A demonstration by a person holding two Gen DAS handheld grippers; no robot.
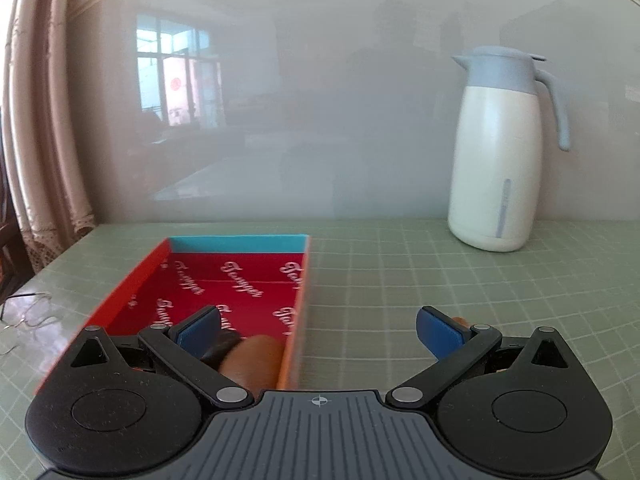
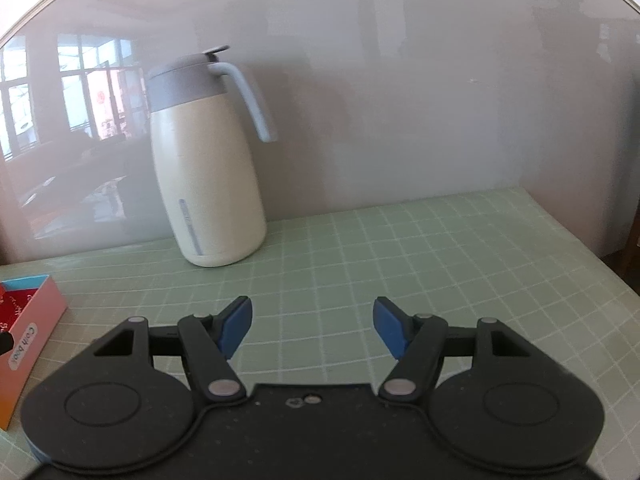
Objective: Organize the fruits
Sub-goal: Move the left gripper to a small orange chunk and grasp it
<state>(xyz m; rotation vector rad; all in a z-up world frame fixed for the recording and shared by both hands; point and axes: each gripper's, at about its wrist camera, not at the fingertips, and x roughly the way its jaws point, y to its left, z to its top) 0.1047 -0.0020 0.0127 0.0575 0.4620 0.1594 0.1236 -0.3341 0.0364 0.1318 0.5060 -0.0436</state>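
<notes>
A shallow orange box point(image 1: 120, 300) with a red printed lining and a blue far wall lies on the green grid mat. At its near end lie a brown rounded fruit point(image 1: 256, 360) and a dark one point(image 1: 222, 346), partly hidden by my left finger. My left gripper point(image 1: 316, 332) is open and empty, its left finger over the box's near end, its right finger over the mat. A small orange-brown thing point(image 1: 460, 321) peeks out behind the right finger. My right gripper point(image 2: 312, 328) is open and empty above the mat. The box's corner point(image 2: 28, 328) shows at the left of the right wrist view.
A cream jug with a grey-blue lid and handle point(image 1: 500, 152) stands at the back by the glossy wall; it also shows in the right wrist view point(image 2: 204, 160). Wire-rimmed glasses point(image 1: 28, 316) lie at the mat's left edge. A curtain point(image 1: 36, 120) hangs at left.
</notes>
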